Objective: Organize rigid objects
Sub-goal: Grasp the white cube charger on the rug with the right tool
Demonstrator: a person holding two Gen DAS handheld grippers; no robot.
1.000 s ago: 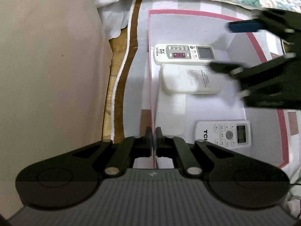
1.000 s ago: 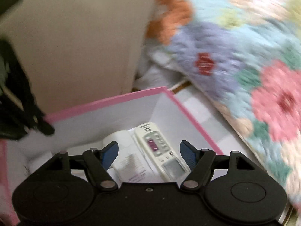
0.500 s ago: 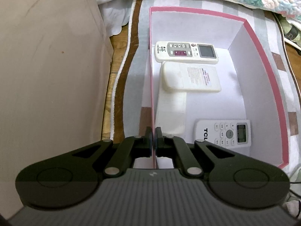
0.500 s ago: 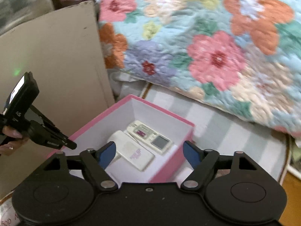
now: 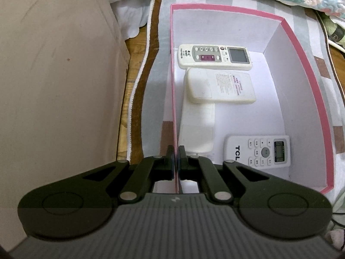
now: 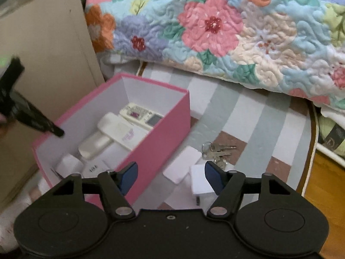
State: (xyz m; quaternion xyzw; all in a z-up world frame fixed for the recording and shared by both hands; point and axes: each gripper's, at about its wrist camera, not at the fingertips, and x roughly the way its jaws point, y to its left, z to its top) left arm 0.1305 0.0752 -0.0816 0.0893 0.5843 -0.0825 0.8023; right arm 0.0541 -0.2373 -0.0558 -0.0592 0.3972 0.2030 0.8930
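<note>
Pinching the thin side wall of the pink box [image 5: 286,34], your left gripper [image 5: 176,151] has its fingers pressed together on the rim, one finger inside the box and one outside. Your right gripper [image 6: 170,176] hangs over the striped cloth [image 6: 254,116] just beside the box, its blue pads [image 6: 129,176] spread with nothing between them; its jaws have just been closing a little.

Inside the box you have four white remotes. A remote with a grey screen [image 5: 214,56] lies along the far wall, face up. A remote turned face down [image 5: 220,86] lies just beside it, with a printed label on its back. A plain white remote [image 5: 197,127] runs along the wall you are gripping, its far end tucked under the face-down one. The remote marked TCL [image 5: 256,151] sits near the front, face up.

Outside the box, on the cloth near your right gripper, you have a bunch of keys [image 6: 216,151], a white card [image 6: 182,165] and a small white block [image 6: 200,182]. A flowered quilt [image 6: 215,28] lies beyond the cloth, and a brown board [image 6: 43,49] stands behind the box.
</note>
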